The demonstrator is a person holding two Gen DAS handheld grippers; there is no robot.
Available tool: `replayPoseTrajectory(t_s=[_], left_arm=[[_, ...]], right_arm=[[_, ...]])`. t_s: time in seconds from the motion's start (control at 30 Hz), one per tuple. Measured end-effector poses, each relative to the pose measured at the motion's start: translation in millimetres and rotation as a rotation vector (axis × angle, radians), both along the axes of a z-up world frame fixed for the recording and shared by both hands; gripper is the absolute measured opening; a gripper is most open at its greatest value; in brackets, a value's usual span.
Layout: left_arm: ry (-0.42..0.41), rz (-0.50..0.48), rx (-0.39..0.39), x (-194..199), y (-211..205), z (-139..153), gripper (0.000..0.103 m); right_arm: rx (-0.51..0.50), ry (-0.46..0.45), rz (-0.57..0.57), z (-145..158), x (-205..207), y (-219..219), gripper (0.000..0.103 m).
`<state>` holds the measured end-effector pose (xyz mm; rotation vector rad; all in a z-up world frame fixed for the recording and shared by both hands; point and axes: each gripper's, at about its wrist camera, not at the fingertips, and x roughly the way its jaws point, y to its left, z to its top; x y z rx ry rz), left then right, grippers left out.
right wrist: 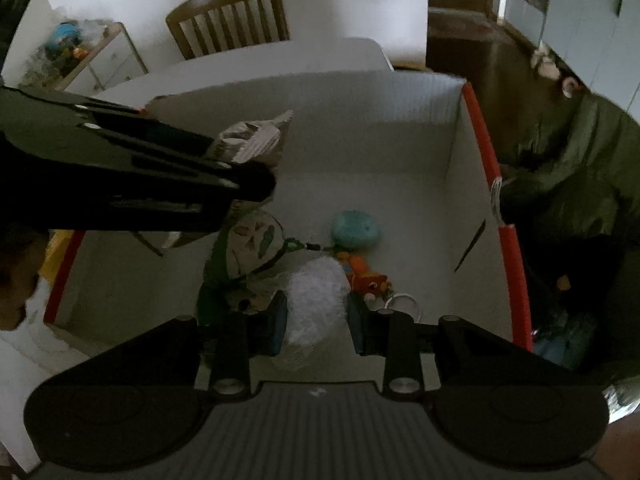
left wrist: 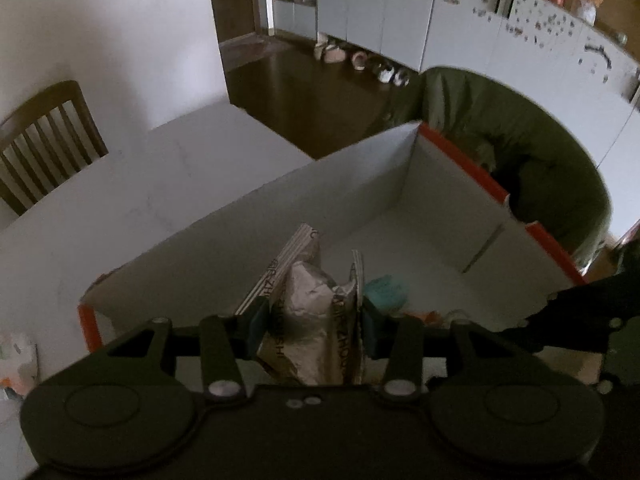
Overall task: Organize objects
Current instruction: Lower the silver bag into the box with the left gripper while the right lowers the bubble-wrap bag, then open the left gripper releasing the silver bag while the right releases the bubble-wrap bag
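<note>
Over the white box (left wrist: 360, 184), left claw (left wrist: 310, 326) pinches a crinkled silver packet (left wrist: 308, 312).

One white box (right wrist: 360, 120) with red-edged rims. Inside it, counted from the right wrist view: one teal plush (right wrist: 355, 230), one orange toy (right wrist: 366, 278), one patterned cloth bag (right wrist: 250, 252), one white ring (right wrist: 404, 304). Two grippers, each gripping one item: one silver foil packet (left wrist: 308, 312), one white crinkly bundle (right wrist: 316, 300). One wooden chair (right wrist: 232, 20).
</note>
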<state>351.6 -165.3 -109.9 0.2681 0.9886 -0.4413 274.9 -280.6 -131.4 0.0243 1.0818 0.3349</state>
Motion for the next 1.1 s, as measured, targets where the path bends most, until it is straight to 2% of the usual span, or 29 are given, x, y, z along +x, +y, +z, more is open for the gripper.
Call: replayPoseTrajectory(t_s=[0.3, 0.5, 0.7, 0.77, 0.8, 0.83, 1.1], left_arm=[[0.051, -0.042, 0.075, 17.0, -15.9, -23.9, 0.045], [0.067, -0.044, 0.101, 21.2, -17.1, -29.3, 0.046], [0.069, -0.025, 0.094, 21.9, -14.5, -27.8, 0.048], [0.066, -0.015, 0.068, 19.9, -11.4, -24.6, 0.056], [0.058, -0.013, 0.057, 16.6, -11.5, -22.9, 0.065], [0.045, -0.014, 0.054, 15.0, -9.4, -20.0, 0.068], [0.014, -0.02, 0.006, 1.8, -0.6, -3.4, 0.068]], right_arm=[[-0.056, 0.01, 0.036, -12.9, 5.6, 9.2, 0.032], [-0.074, 0.024, 0.02, -17.9, 10.7, 11.1, 0.032], [-0.071, 0.026, 0.015, -18.5, 10.3, 8.4, 0.032], [-0.07, 0.019, 0.014, -16.8, 8.8, 7.9, 0.033], [-0.071, 0.018, 0.012, -16.4, 8.2, 7.7, 0.037], [-0.07, 0.012, 0.008, -15.2, 7.6, 6.8, 0.042], [-0.02, -0.036, -0.018, 1.3, -0.9, -2.0, 0.047]])
